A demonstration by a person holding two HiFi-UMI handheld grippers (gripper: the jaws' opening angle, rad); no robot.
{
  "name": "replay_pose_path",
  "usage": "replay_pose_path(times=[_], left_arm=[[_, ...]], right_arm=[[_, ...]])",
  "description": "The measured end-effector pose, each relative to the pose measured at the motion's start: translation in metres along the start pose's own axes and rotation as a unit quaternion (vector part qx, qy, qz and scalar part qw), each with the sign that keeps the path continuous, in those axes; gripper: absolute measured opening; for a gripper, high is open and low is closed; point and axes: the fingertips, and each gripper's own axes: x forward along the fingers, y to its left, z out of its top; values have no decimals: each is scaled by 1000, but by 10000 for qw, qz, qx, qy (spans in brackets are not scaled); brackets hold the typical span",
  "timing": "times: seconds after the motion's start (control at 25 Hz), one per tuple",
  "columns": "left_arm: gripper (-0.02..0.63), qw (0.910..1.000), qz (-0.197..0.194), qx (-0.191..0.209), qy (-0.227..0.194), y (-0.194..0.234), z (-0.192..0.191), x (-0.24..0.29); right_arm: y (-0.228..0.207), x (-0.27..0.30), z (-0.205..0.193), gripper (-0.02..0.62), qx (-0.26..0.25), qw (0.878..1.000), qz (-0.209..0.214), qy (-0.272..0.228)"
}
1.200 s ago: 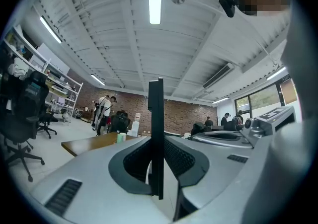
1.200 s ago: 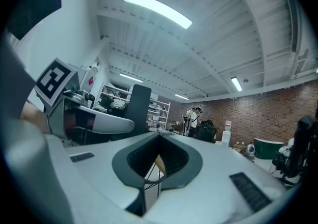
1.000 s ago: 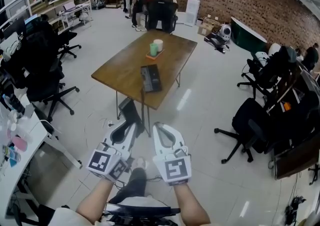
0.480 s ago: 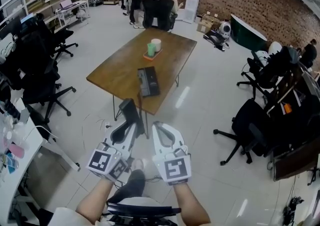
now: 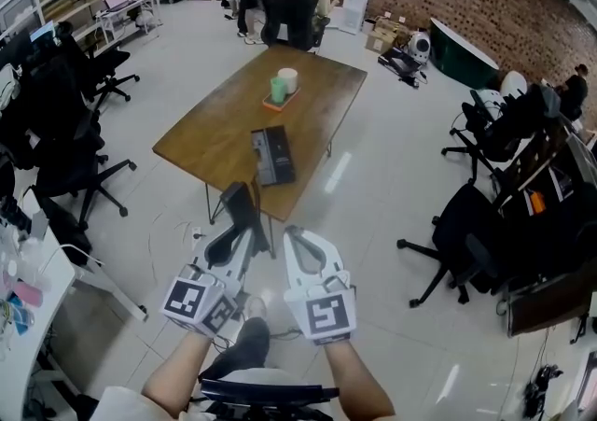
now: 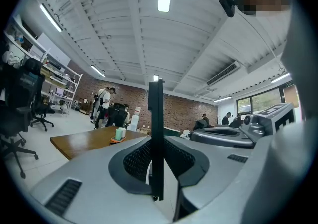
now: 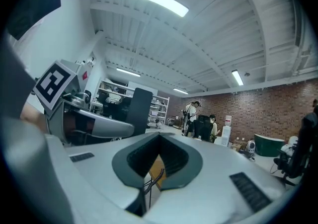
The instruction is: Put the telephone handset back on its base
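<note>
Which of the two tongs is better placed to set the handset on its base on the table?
Left. The left tongs grip the black handset upright, and the base lies on the wooden table ahead. The right tongs are closed and empty.

No legible text, label, brand or number on anything in view.

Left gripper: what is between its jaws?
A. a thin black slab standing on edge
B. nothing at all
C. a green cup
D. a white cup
A: the left gripper is closed on a thin black slab standing on edge, while the green cup sits far off on the wooden table.
</note>
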Motion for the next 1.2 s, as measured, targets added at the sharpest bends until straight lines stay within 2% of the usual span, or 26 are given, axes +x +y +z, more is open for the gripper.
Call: replay_pose_path(times=[0.76, 1.2], left_arm=[[69, 9993, -186, -152, 282, 52, -4, 68], [69, 9983, -254, -263, 461, 87, -19, 99]], right_arm=[[-33, 80, 5, 3, 248, 9995, -149, 135], [-43, 125, -9, 3, 313, 9988, -190, 321]])
